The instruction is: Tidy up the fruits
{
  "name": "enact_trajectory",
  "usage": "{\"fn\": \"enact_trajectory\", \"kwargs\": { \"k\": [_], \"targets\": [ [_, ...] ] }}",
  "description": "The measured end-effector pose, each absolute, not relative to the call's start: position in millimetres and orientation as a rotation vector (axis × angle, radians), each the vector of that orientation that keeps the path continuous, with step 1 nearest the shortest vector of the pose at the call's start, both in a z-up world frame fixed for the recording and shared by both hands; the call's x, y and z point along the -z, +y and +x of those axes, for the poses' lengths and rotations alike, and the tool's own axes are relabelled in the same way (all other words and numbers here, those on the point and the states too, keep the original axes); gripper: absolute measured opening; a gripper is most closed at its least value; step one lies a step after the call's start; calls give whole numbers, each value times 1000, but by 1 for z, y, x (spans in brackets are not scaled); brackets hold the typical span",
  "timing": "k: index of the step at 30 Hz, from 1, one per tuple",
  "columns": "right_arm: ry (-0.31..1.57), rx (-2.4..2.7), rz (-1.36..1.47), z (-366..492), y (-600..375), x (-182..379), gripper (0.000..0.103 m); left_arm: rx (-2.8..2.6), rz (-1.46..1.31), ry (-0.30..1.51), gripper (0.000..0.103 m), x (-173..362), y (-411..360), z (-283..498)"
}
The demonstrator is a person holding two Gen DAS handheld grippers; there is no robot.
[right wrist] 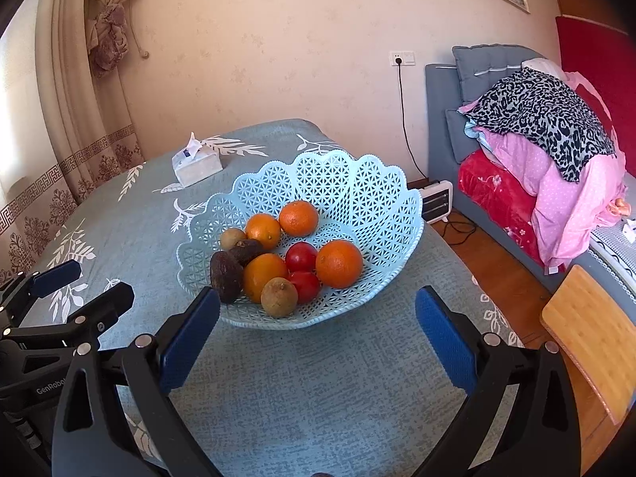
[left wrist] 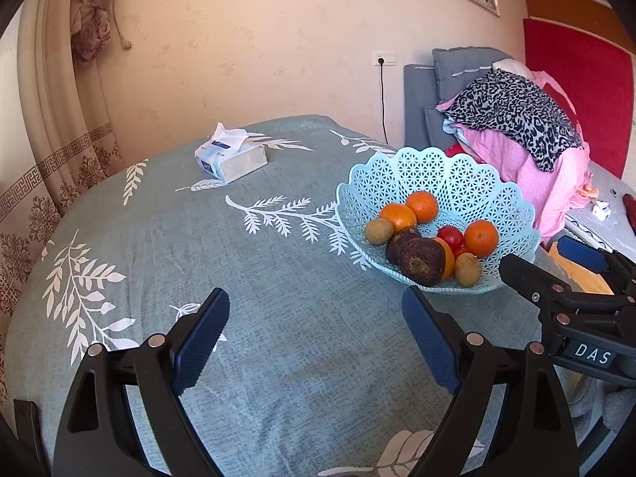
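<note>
A light blue lattice fruit basket (right wrist: 349,183) stands on the table and also shows in the left wrist view (left wrist: 457,175). It holds several oranges (right wrist: 338,263), two red tomatoes (right wrist: 301,256), two dark avocados (right wrist: 225,276) and two brown kiwis (right wrist: 279,297). My right gripper (right wrist: 318,318) is open and empty, just in front of the basket's near rim. My left gripper (left wrist: 316,318) is open and empty over bare cloth, to the left of the basket. The right gripper also shows in the left wrist view (left wrist: 552,266).
A tissue pack (left wrist: 230,157) lies at the far side of the table, which is covered by a teal leaf-print cloth (left wrist: 238,262). A wooden board (right wrist: 592,330) sits at the right. A sofa with piled blankets (right wrist: 548,147) and a small heater (right wrist: 437,200) stand beyond.
</note>
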State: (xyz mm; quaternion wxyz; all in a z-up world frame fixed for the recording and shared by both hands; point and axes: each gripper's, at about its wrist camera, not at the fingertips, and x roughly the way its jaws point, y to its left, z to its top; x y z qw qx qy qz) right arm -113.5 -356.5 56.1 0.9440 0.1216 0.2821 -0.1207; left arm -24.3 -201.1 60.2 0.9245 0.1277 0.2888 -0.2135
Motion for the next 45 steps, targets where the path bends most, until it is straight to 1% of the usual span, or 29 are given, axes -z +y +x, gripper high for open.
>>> {"fn": "enact_trajectory", "kwargs": {
  "k": [10,12,27,33,45],
  "targets": [
    [589,254,243,-111,-357,-53,100,426,257,600,88,-59,-201,-23],
    [589,253,242,-111,-357,-53,100,415,260,604,94,-58,-201,-22],
    [616,279,226,-107,-359,-48,100,408,275,589,94,-57,-203,-24],
    [626,282,227,-107,-360,-47,100,429,282,610,94,-54,-208,-23],
    [624,286,235,-109,-363,-48,100,474,327,573,94,-58,-218,-34]
  ]
}}
